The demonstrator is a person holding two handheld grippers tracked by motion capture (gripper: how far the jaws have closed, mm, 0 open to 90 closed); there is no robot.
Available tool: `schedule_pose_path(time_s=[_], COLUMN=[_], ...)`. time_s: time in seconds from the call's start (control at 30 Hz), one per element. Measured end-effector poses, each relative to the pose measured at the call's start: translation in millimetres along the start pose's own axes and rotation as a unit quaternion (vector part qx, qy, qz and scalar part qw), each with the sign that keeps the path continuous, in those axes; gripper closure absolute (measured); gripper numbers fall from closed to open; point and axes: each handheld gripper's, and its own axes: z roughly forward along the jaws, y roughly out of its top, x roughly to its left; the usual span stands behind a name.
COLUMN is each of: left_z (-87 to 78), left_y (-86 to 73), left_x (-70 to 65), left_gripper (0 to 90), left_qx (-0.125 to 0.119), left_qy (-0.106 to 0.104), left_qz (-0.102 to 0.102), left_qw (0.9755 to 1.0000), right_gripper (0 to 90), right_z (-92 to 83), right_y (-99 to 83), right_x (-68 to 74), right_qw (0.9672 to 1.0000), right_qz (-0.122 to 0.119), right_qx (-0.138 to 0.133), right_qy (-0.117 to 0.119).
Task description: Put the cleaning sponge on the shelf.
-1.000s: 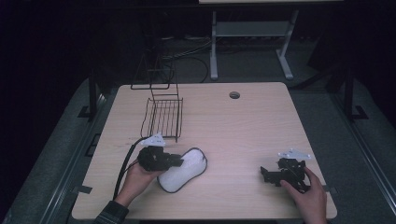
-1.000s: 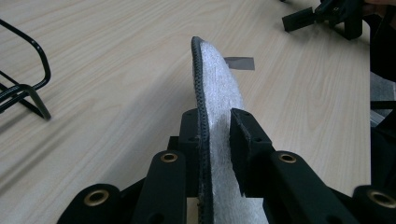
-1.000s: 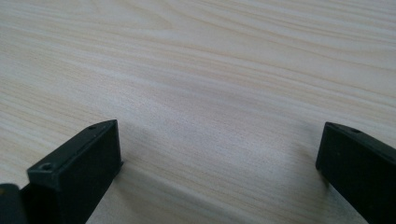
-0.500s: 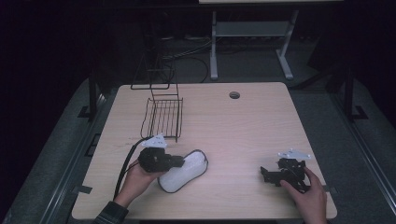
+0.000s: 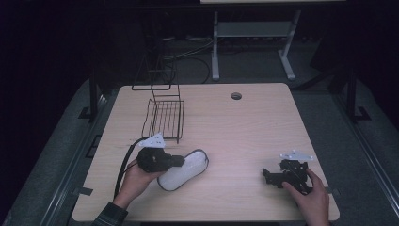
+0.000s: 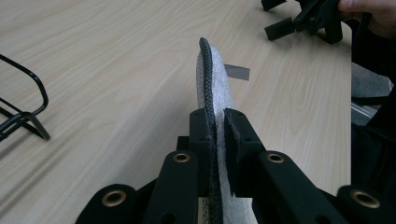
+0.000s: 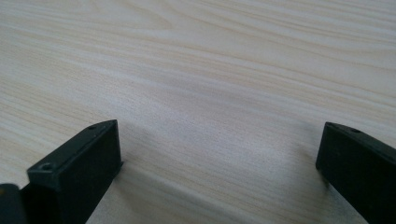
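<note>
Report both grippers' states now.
Left gripper: shut on the white, dark-edged fabric insole.
Right gripper: open, holding nothing, over the wooden table.

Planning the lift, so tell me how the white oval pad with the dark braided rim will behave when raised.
The white oval pad with dark braided rim is thin and fabric-like, so it will probably flex or droop. It looks light for its size. The left gripper pinches its edge with jaws shut, so the textured rim likely resists slipping.
</note>
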Motion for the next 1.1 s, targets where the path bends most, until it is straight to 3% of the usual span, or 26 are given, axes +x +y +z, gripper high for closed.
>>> schedule_pose_path(time_s=[0.53,1.1], left_z=[-28.1,-57.2], left_y=[2.4,2.9], left_x=[11.2,34.5], left_gripper=[82.5,82.6], left_qx=[-0.021,-0.041], left_qy=[0.029,0.074], left_qz=[-0.006,-0.025], left_qw=[0.9993,0.9961], right_gripper=[0.0,0.0], right_z=[0.0,0.0], right_y=[0.0,0.0], right_x=[0.0,-0.1], right_qw=[1.0,1.0], right_qz=[0.0,0.0], right_qx=[0.0,0.0], right_qy=[0.0,0.0])
